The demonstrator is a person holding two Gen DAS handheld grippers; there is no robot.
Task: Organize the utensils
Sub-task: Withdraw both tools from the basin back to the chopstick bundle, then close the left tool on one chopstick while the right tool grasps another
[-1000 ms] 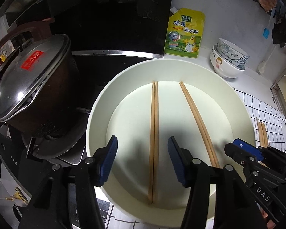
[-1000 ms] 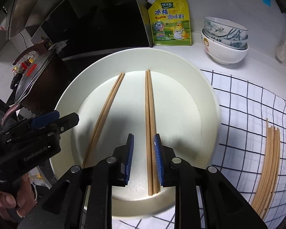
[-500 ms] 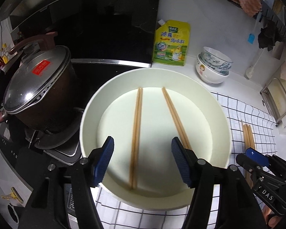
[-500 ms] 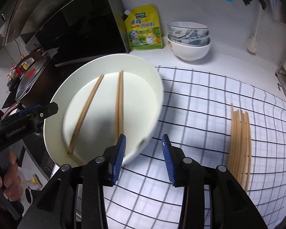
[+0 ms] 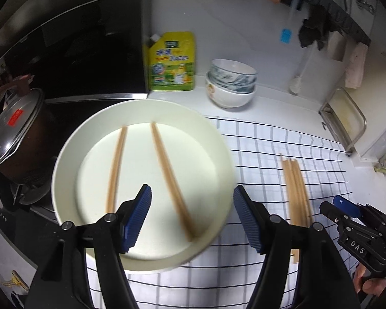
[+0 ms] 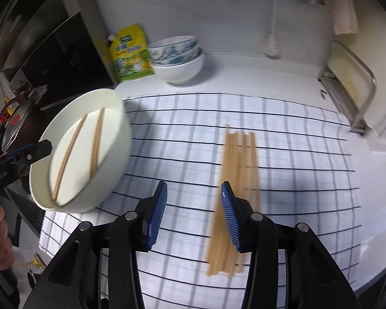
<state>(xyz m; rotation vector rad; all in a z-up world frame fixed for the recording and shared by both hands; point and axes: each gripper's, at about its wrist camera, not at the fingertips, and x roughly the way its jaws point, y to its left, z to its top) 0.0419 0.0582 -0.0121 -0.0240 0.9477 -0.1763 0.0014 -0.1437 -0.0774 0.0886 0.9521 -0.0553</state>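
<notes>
Two pairs of wooden chopsticks lie in the white bowl [image 5: 72,154]: the left pair [image 5: 115,164] nearly straight, the right pair [image 5: 171,180] slanting toward the near rim. My left gripper [image 5: 191,217] hangs above the bowl's near right edge; its jaws have just been opening and stand wide apart, with nothing pressed between the blue pads [image 5: 139,216]. My right gripper [image 6: 193,219] hangs over the checked cloth [image 6: 308,159]; its jaws have likewise just been opening and grip nothing. A loose bundle of chopsticks [image 6: 240,164] rests on the cloth, its near end passing just behind my right-hand pad, apart from the bowl. In the right wrist view the bowl sits at the cloth's left edge. Behind the cloth stand a yellow seasoning pouch [image 5: 173,61] and stacked bowls [image 5: 230,83] on the white counter [image 6: 257,74]. A lidded pot [image 5: 15,134] sits left of the white bowl, on the stove.
</notes>
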